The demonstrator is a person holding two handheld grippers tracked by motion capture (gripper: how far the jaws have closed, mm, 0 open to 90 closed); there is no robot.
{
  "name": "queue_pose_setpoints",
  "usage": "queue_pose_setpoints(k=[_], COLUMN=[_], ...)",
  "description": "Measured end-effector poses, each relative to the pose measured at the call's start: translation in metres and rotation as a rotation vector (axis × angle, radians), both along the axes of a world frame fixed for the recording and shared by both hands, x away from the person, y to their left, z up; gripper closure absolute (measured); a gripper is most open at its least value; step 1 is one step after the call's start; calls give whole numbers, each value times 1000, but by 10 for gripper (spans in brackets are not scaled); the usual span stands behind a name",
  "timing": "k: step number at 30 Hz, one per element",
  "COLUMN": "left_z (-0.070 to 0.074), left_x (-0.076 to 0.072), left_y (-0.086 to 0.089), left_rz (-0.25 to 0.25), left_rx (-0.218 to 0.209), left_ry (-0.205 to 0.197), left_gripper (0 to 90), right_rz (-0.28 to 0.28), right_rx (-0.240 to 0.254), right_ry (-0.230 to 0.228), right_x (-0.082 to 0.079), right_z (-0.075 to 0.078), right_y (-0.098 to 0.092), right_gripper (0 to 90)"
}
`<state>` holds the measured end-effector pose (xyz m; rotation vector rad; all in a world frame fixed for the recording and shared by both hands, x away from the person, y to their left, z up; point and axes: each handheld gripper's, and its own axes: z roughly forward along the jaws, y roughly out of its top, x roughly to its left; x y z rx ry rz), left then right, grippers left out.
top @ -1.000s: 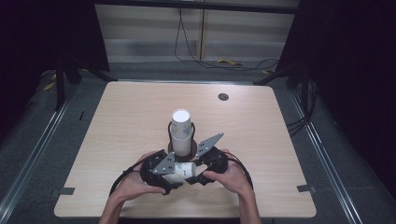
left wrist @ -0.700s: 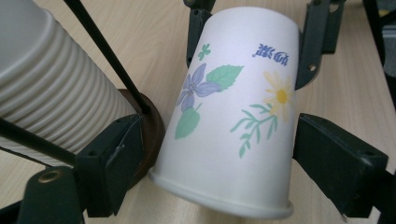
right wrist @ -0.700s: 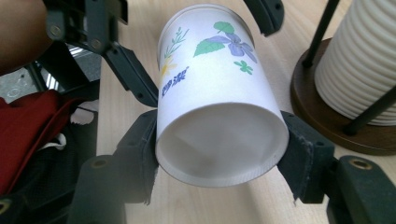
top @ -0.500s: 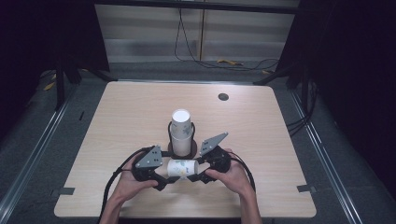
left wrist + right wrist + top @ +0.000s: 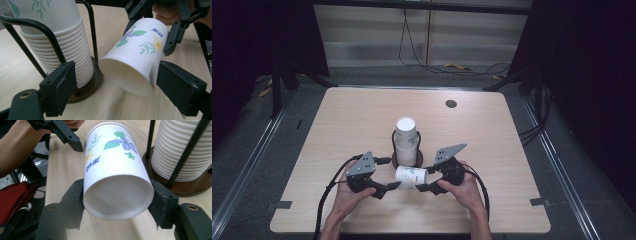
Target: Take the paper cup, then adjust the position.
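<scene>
high view, left to right. left gripper (image 5: 388, 187): near edge of the table (image 5: 337, 120), jaws spread wide and gripping nothing; they have just been opening. in the left gripper view the open mouth of the paper cup (image 5: 136, 60) lies between the two pads, apart from both. paper cup (image 5: 411, 177): held on its side above the near middle of the table, between the two grippers, mouth towards the left, just near of the cup stack (image 5: 407, 140). the stack stands upright in a wire holder (image 5: 394, 159) with a dark round base, at the middle of the table. right gripper (image 5: 424, 187): jaws closed on the bottom end of the cup, one pad on each side of the wall, as the right gripper view shows (image 5: 117, 170). far right: a small dark disc (image 5: 451, 103) set in the tabletop.

handling, as a judgement: the cup is very light, thin-walled and easily crushed; its smooth printed wall may slip under a loose hold. the stiffest places to take it are the rolled rim at the mouth and the base ring, where the right jaws now sit. a hard squeeze at mid-wall would probably dent it oval.
</scene>
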<state>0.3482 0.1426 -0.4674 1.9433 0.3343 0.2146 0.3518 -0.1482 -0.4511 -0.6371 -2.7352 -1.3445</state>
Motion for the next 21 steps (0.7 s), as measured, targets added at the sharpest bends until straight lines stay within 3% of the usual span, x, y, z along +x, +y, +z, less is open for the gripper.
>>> queue_pose_setpoints(k=[11,14,21], left_z=[1,-1,-4], left_x=[-8,-8,-7], left_y=[5,6,7], left_rz=[24,36,39], left_rx=[-42,-66,-79], left_ry=[-11,-1,5], left_gripper=[159,159,158], right_rz=[-29,-33,-33], right_rx=[79,89,135], right_ry=[-22,-30,-43], right_x=[-6,-8,-9], right_z=[-6,-8,-14], right_y=[-6,-7,-11], right_gripper=[366,365,366])
